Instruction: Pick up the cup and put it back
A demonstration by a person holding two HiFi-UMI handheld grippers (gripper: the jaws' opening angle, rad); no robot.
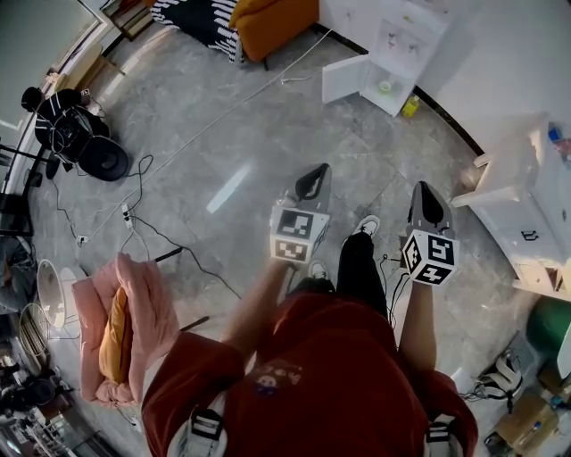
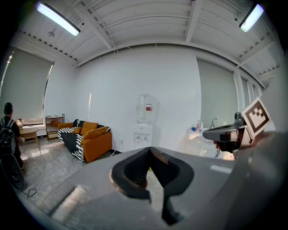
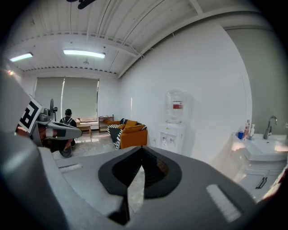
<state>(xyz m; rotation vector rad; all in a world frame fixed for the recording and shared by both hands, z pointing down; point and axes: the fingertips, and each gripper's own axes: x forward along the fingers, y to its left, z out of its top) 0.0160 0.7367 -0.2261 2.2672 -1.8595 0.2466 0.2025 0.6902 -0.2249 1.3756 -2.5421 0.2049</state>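
I cannot make out a cup for certain in any view; a small greenish round thing (image 1: 385, 87) sits inside the open white cabinet (image 1: 368, 78) under the water dispenser (image 2: 145, 120), too small to tell what it is. My left gripper (image 1: 312, 178) and right gripper (image 1: 426, 198) are held side by side above the grey floor, pointing toward that cabinet. Both have their jaws shut with nothing between them, as the left gripper view (image 2: 150, 151) and the right gripper view (image 3: 140, 150) also show. The person's shoes show just below the grippers.
An orange sofa (image 1: 272, 22) with a striped cushion stands at the far wall. A white counter with a sink (image 1: 535, 201) lies to the right. Cables (image 1: 134, 219) trail over the floor at left, near a black stand (image 1: 76, 134) and a pink jacket (image 1: 134, 312). A person with a backpack (image 2: 8, 134) stands far left.
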